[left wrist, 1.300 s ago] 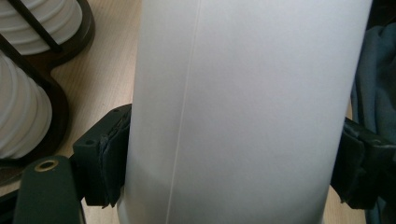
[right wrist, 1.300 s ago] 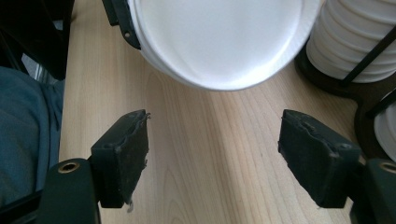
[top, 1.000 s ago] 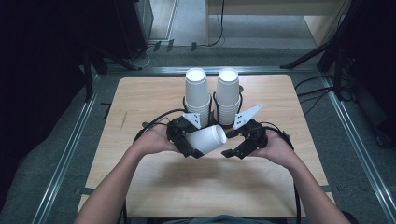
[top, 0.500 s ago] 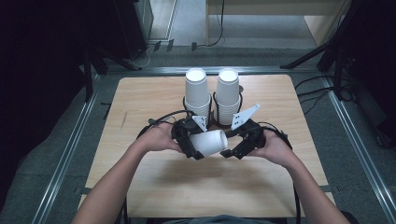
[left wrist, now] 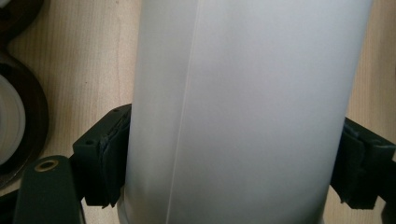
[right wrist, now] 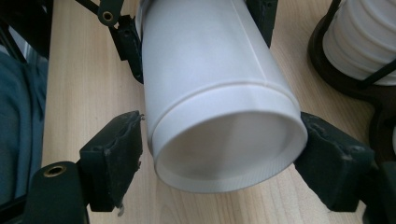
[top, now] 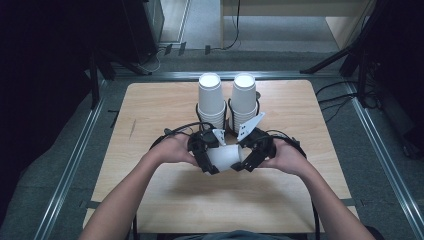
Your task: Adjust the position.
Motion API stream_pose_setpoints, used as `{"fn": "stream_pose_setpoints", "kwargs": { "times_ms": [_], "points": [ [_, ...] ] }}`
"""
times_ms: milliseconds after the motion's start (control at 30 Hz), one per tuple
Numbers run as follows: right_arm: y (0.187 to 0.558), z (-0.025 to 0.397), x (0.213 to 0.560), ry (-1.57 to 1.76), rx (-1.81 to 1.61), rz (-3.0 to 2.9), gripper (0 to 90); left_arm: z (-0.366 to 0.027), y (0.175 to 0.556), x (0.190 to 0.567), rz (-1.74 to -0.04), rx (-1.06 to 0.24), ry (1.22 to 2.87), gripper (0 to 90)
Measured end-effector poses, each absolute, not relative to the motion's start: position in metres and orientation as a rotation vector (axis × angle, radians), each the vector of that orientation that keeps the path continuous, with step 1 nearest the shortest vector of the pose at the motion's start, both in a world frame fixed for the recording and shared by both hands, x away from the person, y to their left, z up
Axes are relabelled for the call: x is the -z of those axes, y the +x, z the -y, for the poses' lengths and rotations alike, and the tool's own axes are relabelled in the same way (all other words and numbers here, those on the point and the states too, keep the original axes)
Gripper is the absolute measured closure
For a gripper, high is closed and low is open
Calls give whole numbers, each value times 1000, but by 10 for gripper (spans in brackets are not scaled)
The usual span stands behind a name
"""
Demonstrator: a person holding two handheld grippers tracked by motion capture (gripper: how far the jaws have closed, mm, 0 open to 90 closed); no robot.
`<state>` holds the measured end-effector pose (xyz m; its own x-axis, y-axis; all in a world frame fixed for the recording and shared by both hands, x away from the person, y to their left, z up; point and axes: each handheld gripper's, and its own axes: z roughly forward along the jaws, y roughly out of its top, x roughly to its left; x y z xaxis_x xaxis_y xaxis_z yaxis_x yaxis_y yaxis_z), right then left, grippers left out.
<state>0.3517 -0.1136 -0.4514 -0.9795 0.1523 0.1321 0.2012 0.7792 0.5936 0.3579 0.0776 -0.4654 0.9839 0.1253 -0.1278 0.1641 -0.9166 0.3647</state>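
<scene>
wood table, dark room. cup held sideways above it, my left gripper clamped round its body, right gripper jaws flanking the base, contact unclear, probably to pull nested cups apart

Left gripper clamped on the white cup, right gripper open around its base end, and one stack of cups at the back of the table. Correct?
Not quite: there are two stacks of cups at the back of the table, side by side, as the high view shows. The rest holds: the left gripper is clamped on the white cup, and the right gripper is open around its base end.
</scene>
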Motion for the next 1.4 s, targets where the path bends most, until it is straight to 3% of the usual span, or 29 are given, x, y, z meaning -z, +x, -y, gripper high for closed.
{"fn": "stream_pose_setpoints", "kwargs": {
  "times_ms": [633, 700, 767, 1400],
  "points": [
    [349, 101, 454, -224, 980, 2885, 234, -73, 353, 462, -132, 99, 2730, 128],
    [349, 103, 453, -216, 998, 2896, 232, -75, 352, 461, -143, 89, 2696, 97],
    [349, 105, 452, -234, 985, 2901, 231, -76, 352, 460, -182, 60, 2679, 0],
    [348, 128, 443, -246, 1100, 2860, 228, -103, 346, 460, -267, 90, 2411, 0]
  ]
}}
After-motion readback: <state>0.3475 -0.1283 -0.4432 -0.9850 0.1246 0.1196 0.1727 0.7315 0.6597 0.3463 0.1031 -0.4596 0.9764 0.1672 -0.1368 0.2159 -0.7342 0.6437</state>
